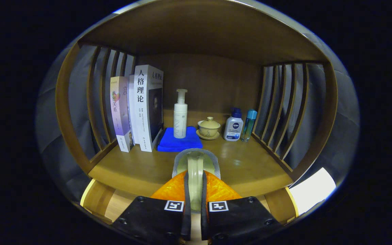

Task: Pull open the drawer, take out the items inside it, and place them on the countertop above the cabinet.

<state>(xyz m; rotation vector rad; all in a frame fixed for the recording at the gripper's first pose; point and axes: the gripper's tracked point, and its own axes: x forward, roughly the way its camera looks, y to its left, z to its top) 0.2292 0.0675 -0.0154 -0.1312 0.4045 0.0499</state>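
Gripper view, lower centre of frame: my gripper (pixel 195 190) is clamped narrow on a pale cup-like item (pixel 196 166), carried over the countertop (pixel 250 166). I judge one item is out of the drawer but not yet set down. Drawer hidden below; what remains inside I can't tell

The tool (pixel 195 204) bears two square coded markers and visible screws.
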